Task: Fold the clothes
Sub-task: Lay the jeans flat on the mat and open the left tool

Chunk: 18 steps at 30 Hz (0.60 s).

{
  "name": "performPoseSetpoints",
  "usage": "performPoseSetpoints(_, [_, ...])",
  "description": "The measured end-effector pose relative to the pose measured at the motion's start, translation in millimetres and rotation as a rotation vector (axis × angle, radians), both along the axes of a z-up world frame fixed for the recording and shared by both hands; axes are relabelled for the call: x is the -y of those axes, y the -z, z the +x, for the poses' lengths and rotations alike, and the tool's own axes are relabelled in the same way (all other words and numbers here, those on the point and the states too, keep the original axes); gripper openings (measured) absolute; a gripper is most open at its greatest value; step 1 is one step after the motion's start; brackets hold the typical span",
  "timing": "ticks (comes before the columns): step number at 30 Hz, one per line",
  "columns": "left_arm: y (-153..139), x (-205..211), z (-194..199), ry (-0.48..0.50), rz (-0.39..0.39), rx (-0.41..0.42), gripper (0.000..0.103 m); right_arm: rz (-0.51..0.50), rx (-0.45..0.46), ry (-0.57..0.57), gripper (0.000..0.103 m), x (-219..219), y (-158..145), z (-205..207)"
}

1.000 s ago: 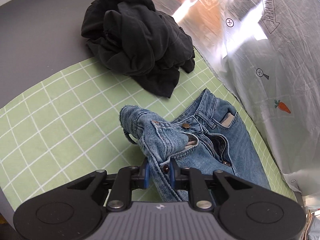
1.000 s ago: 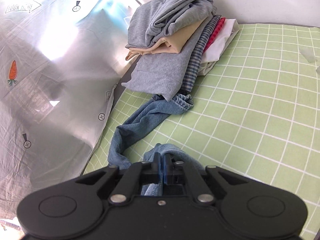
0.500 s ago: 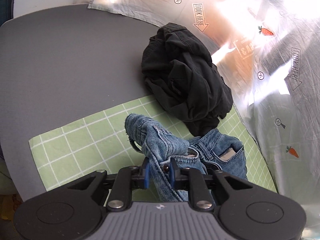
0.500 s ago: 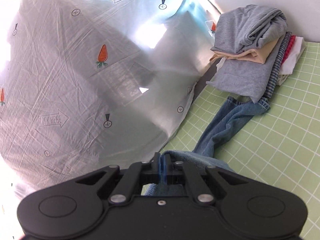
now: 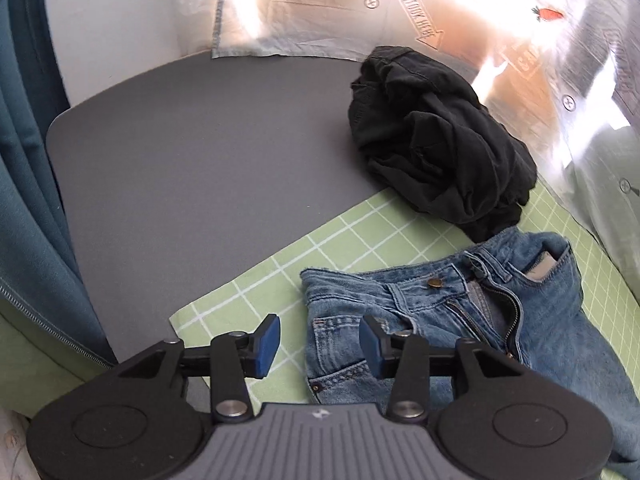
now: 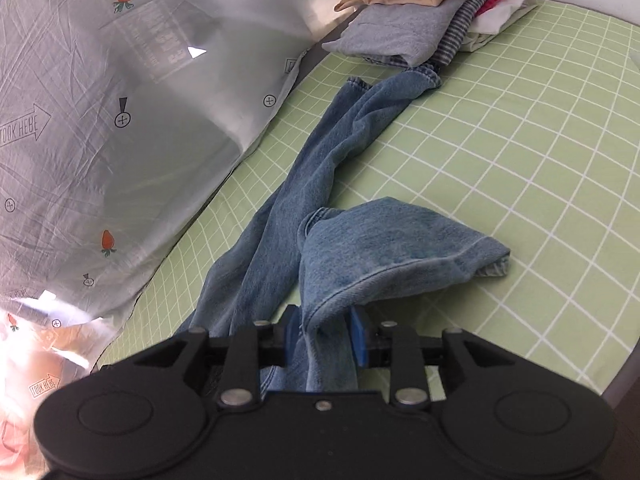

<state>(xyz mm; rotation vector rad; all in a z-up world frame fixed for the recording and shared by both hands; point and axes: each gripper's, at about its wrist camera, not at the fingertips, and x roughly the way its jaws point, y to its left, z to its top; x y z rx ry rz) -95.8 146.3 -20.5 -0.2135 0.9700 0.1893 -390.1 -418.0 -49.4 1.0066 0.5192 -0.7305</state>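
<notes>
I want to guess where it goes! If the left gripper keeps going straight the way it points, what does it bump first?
Probably the jeans. The open left gripper hangs over their waistband corner on the green checked mat. Farther ahead lies bare grey table; the black clothes sit off right. Depth is hard to judge.

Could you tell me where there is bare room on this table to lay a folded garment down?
Bare grey table lies left of the black clothes. Open green mat spreads right of the jeans, below the folded stack. The strip between jeans and silver sheet is crowded.
</notes>
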Motion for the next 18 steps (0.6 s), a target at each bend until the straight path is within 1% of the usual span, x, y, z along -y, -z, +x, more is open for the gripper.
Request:
performPoseSetpoints(1, [0.8, 15.1, -0.9, 0.051, 0.01, 0.004, 0.048, -0.01, 0.003, 0.01, 0.033, 1.8, -2.2, -1.8])
performPoseSetpoints(2, [2.6, 32.0, -2.1, 0.105, 0.012, 0.005, 0.049, -0.017, 0.008, 0.023, 0.038, 3.7, -4.4, -4.2])
performPoseSetpoints(3, [5.7, 49.5, -2.9, 0.157, 0.003, 0.0, 0.051, -0.023, 0.015, 0.035, 0.045, 5.7, -6.2, -7.1])
performPoseSetpoints(5, [14.1, 85.8, -4.9, 0.255, -0.029, -0.027, 0.052, 0.0, 0.044, 0.059, 0.051, 11.5, -4.0, -15.9])
performPoseSetpoints(8, [29.5, 145.0, -13.9, 0.389, -0.06, -0.08, 0.052, 0.087, 0.074, 0.111, 0.051, 26.1, 11.5, -32.6])
performPoseSetpoints(11, [38.4, 197.4, -26.7, 0.495, -0.044, -0.118, 0.052, 0.171, 0.064, 0.157, 0.053, 44.5, 29.9, -47.6])
performPoseSetpoints(12, [40.3, 211.5, -31.9, 0.528, -0.039, -0.124, 0.056, 0.199, 0.061, 0.166, 0.053, 52.6, 37.8, -52.5])
performPoseSetpoints(13, [42.7, 226.3, -37.3, 0.566, -0.03, -0.131, 0.062, 0.227, 0.074, 0.173, 0.053, 58.5, 44.4, -55.7])
performPoseSetpoints(14, [45.0, 238.6, -41.3, 0.594, -0.015, -0.137, 0.063, 0.255, 0.086, 0.18, 0.053, 64.3, 51.0, -58.9])
performPoseSetpoints(16, [49.3, 259.1, -47.5, 0.632, 0.021, -0.145, 0.064, 0.316, 0.107, 0.19, 0.054, 75.3, 64.4, -61.7])
performPoseSetpoints(18, [53.6, 271.0, -49.5, 0.645, 0.036, -0.153, 0.064, 0.378, 0.129, 0.202, 0.057, 84.3, 78.6, -59.8])
